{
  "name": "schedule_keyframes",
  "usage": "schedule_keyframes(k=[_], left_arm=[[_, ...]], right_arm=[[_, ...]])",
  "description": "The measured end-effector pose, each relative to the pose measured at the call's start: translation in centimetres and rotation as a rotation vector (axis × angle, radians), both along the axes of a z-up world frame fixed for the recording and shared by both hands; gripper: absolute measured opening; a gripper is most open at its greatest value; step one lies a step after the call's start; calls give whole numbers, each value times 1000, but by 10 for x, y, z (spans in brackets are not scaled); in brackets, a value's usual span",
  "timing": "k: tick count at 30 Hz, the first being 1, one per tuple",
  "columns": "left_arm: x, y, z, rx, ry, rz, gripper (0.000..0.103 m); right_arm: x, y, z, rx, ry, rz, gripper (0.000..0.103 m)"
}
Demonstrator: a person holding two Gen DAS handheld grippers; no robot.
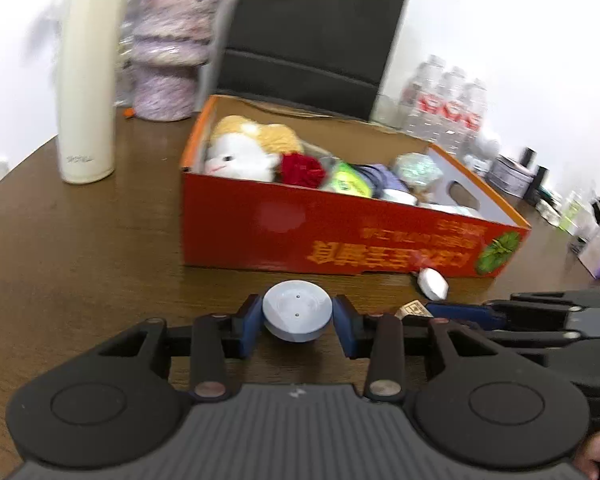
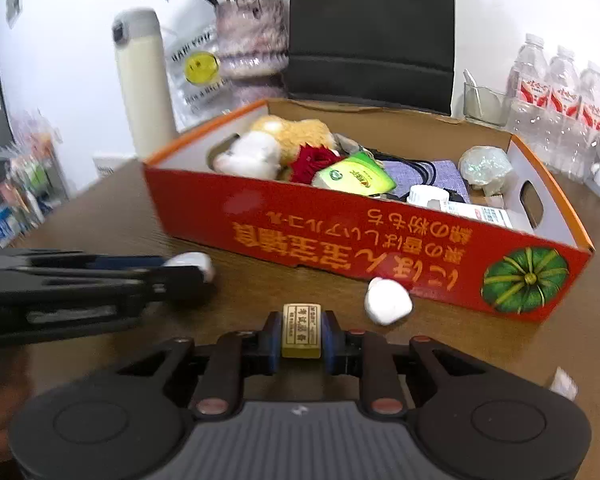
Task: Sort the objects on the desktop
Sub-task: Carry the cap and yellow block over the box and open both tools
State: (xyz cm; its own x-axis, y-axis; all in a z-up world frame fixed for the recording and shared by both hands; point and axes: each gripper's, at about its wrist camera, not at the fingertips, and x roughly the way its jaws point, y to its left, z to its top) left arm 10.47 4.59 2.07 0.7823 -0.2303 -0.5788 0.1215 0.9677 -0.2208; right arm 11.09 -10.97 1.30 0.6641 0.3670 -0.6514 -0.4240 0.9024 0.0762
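My left gripper [image 1: 297,322] is shut on a round pale-grey puck [image 1: 296,312], held just in front of the red cardboard box [image 1: 332,236]. My right gripper [image 2: 301,338] is shut on a small tan rectangular block with printed characters [image 2: 301,330], also in front of the box [image 2: 340,240]. The box holds a plush toy [image 2: 276,146], a red rose [image 2: 316,160], a green packet [image 2: 352,178] and several other items. A white pebble-like object [image 2: 388,301] lies on the table beside the box's front wall; it also shows in the left wrist view [image 1: 433,283].
A cream thermos [image 1: 86,84] and a purple vase [image 1: 168,48] stand at the back left. A black chair back [image 1: 312,36] is behind the box. Water bottles [image 2: 556,108] stand at the back right. A small white scrap [image 2: 564,386] lies on the brown table.
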Motion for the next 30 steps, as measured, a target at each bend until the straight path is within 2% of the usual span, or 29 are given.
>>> schedule_keyframes(k=[3, 6, 11, 16, 20, 25, 30], left_arm=[[1, -5, -3, 3, 0, -27, 39], [-9, -10, 4, 23, 1, 8, 39], [-62, -34, 33, 77, -120, 19, 39], [-109, -47, 50, 111, -167, 69, 39], [-141, -48, 51, 102, -168, 115, 39], [-166, -47, 49, 84, -140, 174, 40], [-173, -51, 54, 99, -163, 184, 40]], right_arm=[[-25, -8, 14, -4, -49, -10, 19], [-45, -30, 31, 25, -86, -48, 19], [-70, -68, 49, 51, -142, -101, 19], [-102, -80, 63, 98, -200, -87, 19], [-135, -82, 61, 139, -264, -22, 19], [-162, -81, 53, 137, -249, -32, 19], [-176, -84, 54, 150, -269, -36, 19]])
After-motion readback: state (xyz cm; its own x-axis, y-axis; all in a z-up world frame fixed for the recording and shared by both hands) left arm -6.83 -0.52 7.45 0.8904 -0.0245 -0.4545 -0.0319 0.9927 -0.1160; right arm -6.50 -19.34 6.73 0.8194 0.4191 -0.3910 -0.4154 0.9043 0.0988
